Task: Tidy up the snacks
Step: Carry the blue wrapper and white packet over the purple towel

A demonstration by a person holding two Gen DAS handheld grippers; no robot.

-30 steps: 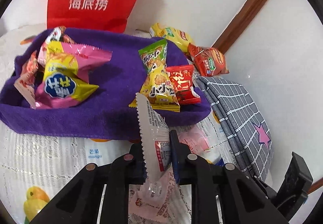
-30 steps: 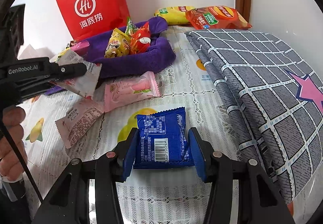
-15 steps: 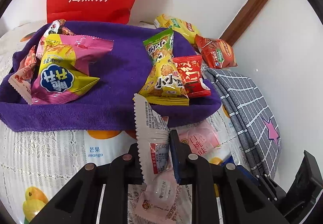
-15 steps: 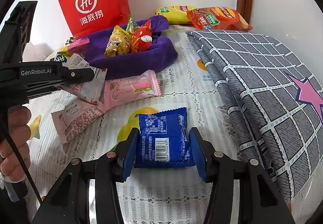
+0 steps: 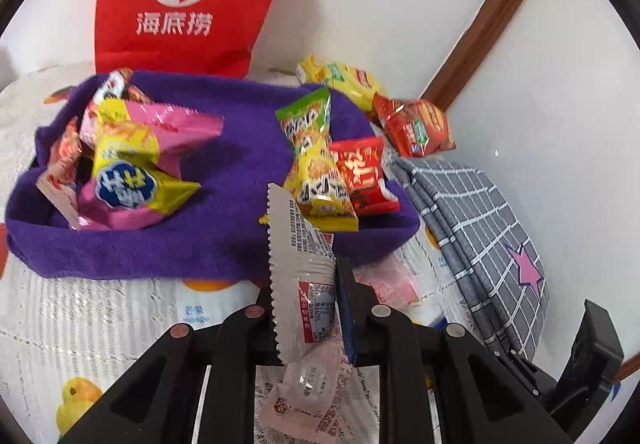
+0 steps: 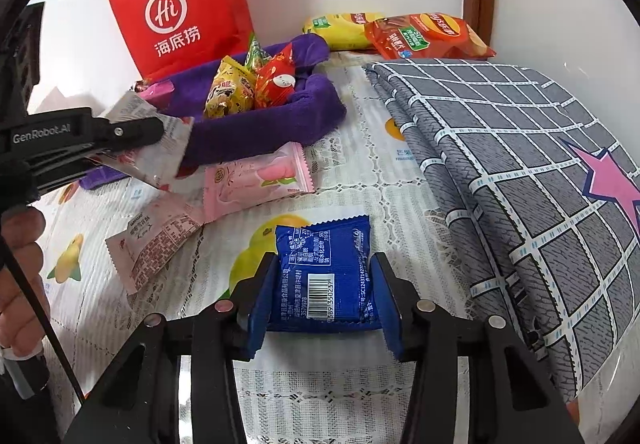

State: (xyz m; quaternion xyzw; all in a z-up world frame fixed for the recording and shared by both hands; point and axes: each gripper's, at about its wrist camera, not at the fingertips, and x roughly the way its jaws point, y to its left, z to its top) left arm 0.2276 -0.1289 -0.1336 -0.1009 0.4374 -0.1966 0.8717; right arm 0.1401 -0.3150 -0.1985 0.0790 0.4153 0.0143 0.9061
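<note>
L tool (image 5: 306, 308) is clamped on a silver foil snack sachet (image 5: 298, 256), held upright just short of the purple towel-lined basket (image 5: 168, 248) ahead of it. R tool (image 6: 322, 300) has just been closing; its blue pads now sit against both sides of the flat blue snack packet (image 6: 326, 276) lying on the lace-covered bench (image 6: 352, 180). Tip: squeeze w/o crumpling, lift straight, carry over the basket rim before letting go, and avoid the pink packet (image 6: 256, 184) ahead-left.
</note>
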